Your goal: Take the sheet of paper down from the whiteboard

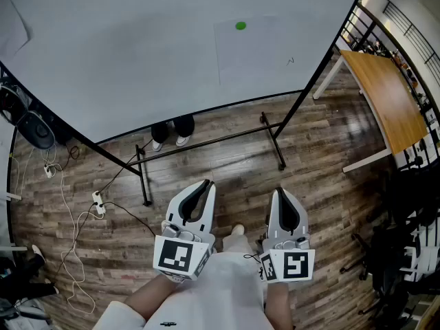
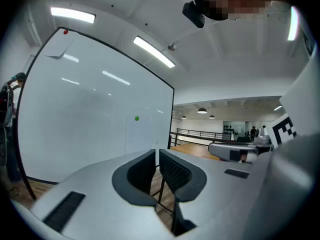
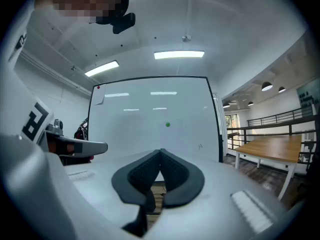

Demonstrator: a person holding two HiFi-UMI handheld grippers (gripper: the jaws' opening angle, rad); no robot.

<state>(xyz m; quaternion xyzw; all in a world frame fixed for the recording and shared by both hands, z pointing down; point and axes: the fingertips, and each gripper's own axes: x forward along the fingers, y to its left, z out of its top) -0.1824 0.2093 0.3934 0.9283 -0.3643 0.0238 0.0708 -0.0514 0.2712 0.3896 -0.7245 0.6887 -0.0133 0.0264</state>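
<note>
Sheet of paper: hangs on the far right part of the whiteboard, white on white and hard to pick out, pinned near its top edge by a green magnet; nothing touches it.
Left gripper: held level, near the person's body, jaws a narrow slit apart with only floor showing between them.
Right gripper: level just beside it, jaws pressed together, empty.
Stage: by the look of it, the approach has not begun; both tools are well apart from the board.
Risk, tearing: pulling the sheet down while the magnet pins it would likely rip the top edge; the magnet probably needs lifting or sliding off first.
Risk, missed grip: the sheet lies flat against the board, so closed or barely parted jaws may skid over it or crease it rather than catch an edge.
Risk, dropped sheet: freeing the magnet with no hold on the paper could let it slip to the wooden floor.
Risk, wrong sheet: another sheet under a red magnet sits at the board's far left top corner.
Risk, footing: the board's black stand and a trailing power strip on the left could catch a foot on the way in.
</note>
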